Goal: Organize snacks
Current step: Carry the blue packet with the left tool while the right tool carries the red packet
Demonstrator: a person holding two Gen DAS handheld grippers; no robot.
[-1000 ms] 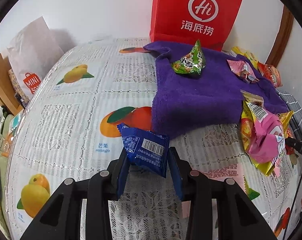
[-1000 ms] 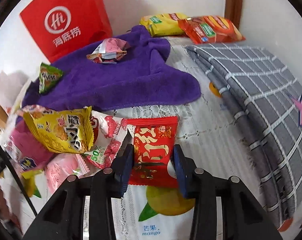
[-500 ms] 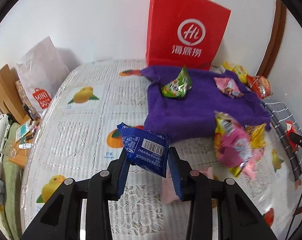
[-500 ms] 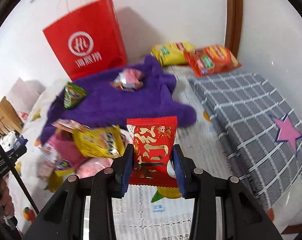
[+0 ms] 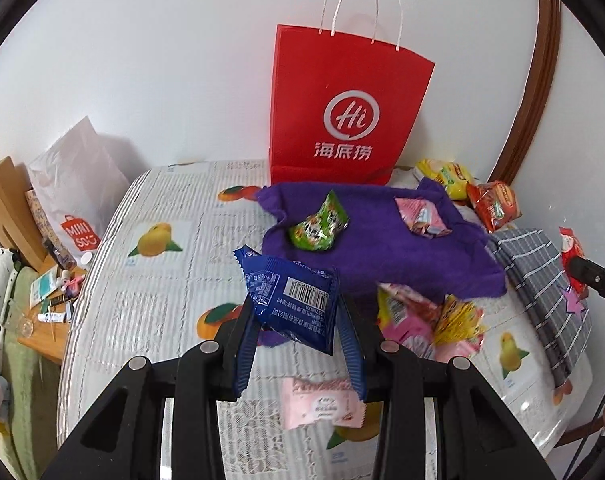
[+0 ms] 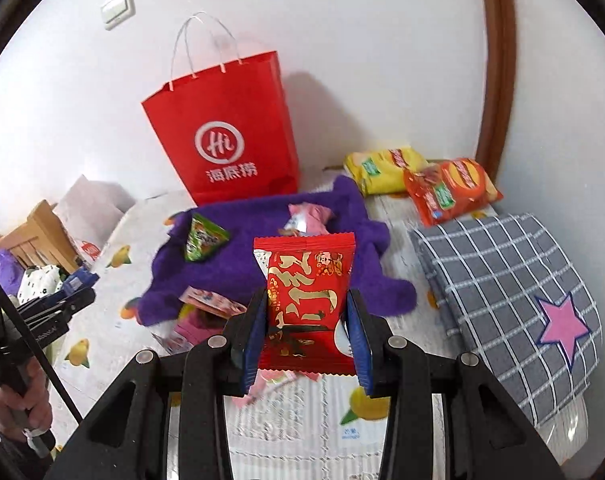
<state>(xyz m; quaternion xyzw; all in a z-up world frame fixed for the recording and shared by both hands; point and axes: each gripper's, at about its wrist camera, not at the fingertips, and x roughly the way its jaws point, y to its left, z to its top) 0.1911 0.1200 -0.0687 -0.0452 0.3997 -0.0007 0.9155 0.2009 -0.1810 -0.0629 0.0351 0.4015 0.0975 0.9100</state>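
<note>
My left gripper (image 5: 298,320) is shut on a blue snack packet (image 5: 292,300) with a barcode, held well above the table. My right gripper (image 6: 306,320) is shut on a red snack packet (image 6: 306,300) with gold lettering, also lifted. A red paper bag (image 5: 342,116) (image 6: 226,136) stands against the wall behind a purple towel (image 5: 382,240) (image 6: 262,264). On the towel lie a green packet (image 5: 318,228) (image 6: 202,238) and a pink packet (image 5: 420,216) (image 6: 306,218). A heap of pink and yellow packets (image 5: 426,320) lies in front of the towel.
Yellow (image 6: 382,170) and orange (image 6: 450,190) chip bags lie at the back right by a grey checked cloth (image 6: 502,280) with a pink star. A single pink packet (image 5: 322,404) lies on the fruit-print tablecloth (image 5: 154,280). A white shopping bag (image 5: 74,200) stands off the table's left edge.
Both grippers have risen with their packets still gripped; the table and the red bag look farther away and more of the bag shows.
</note>
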